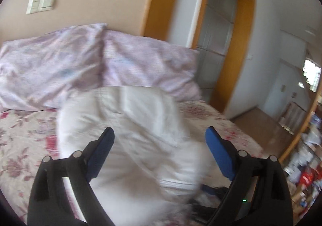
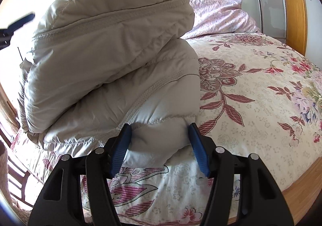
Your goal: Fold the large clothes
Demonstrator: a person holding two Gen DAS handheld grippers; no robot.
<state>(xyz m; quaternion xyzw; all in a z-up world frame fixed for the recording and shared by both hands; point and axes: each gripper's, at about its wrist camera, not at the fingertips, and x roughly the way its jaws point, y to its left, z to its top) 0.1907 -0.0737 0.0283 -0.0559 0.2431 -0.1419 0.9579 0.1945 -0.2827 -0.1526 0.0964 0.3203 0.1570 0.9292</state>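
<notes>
Two grippers: both over one bed [image 2: 251,105], floral cover, wood frame at its edges.
Bed: biggest thing here; pillows [image 1: 96,60] along the head edge by the wall.
Jacket: pale quilted puffer jacket [image 2: 112,60], folded over on itself into a thick stack, lying toward the bed's left side in the right wrist view, its bottom corner near the foot edge. In the left wrist view it's a blurred white mass mid-bed, below the pillows.
Right gripper: right gripper [image 2: 160,142] pinching the jacket's lower corner, blue pads pressed into the padding either side.
Left gripper: left gripper [image 1: 159,153] jaws spread wide, nothing between the pads; jacket lies beyond, w/o contact.
Step (judgement): a fold looks just laid over; right side anchors the corner while the left is free.
Next (judgement): left needs a fresh hold on a loose edge or the far side of the stack, then fold or press flat; puffy fill prob. springs back, so keep the anchor firm.
</notes>
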